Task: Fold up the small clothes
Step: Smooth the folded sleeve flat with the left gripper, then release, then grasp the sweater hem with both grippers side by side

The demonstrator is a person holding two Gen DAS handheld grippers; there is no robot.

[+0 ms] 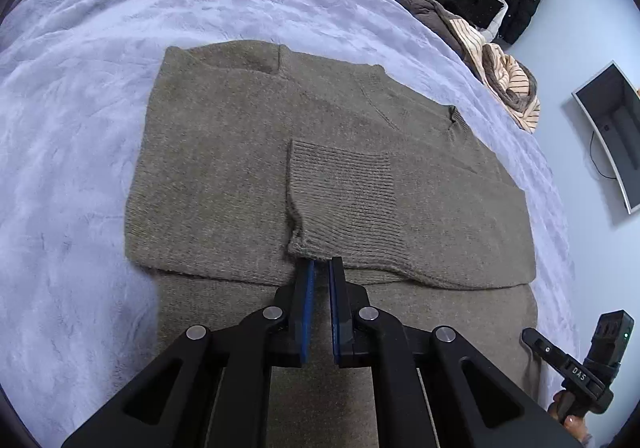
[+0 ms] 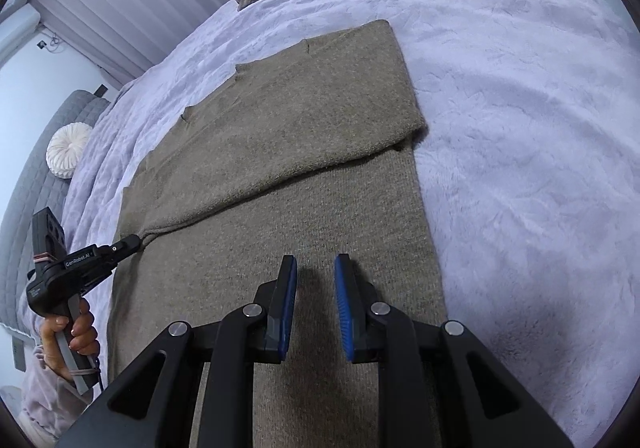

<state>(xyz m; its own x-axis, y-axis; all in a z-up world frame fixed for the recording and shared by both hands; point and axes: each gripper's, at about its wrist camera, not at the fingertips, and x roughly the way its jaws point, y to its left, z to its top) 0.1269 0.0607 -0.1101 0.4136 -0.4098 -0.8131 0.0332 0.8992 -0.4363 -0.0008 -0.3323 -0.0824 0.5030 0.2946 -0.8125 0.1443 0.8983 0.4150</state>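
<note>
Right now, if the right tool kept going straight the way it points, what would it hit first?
Most likely the brown sweater: the right tool points down at its flat lower part, nothing between its open fingers. How far above the knit it sits is unclear.

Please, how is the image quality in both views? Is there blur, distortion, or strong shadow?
Left wrist view: strong fisheye bending, so the bed cover curves and dark corners frame it; the sweater is sharp, light soft and even. Right wrist view: same bending; a faint shadow lies on the sweater between the right tool pads; no glare or motion blur.
</note>
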